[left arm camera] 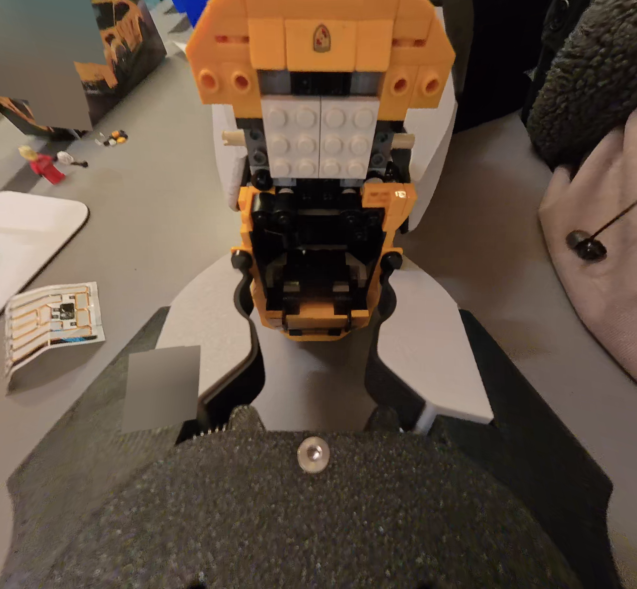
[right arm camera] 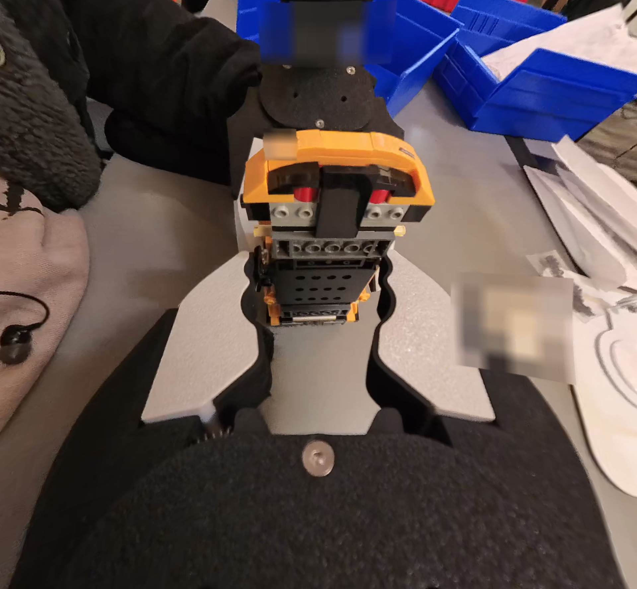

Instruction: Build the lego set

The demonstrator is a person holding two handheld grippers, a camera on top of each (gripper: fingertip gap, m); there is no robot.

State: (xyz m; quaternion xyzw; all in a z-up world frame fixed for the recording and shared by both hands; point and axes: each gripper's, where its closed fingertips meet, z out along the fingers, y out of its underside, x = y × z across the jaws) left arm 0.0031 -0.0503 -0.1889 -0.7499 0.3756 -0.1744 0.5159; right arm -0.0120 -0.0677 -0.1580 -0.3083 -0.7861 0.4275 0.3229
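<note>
An orange and black lego car is held above the grey table between both grippers, one at each end. In the left wrist view I see its top side, with white studded plates and a black cockpit. My left gripper is shut on the car's narrow end. In the right wrist view I see the car's underside, with grey and black plates. My right gripper is shut on its other end. The left gripper's body shows behind the car there.
At the left are the set's box, a red minifigure, small loose pieces, a sticker sheet and a white tray. Blue bins and white papers are at the right. A person's dark sleeve is close. The tips of both grippers are at nearly the same place. The red minifigure is about equally far from each gripper, around 35 cm.
</note>
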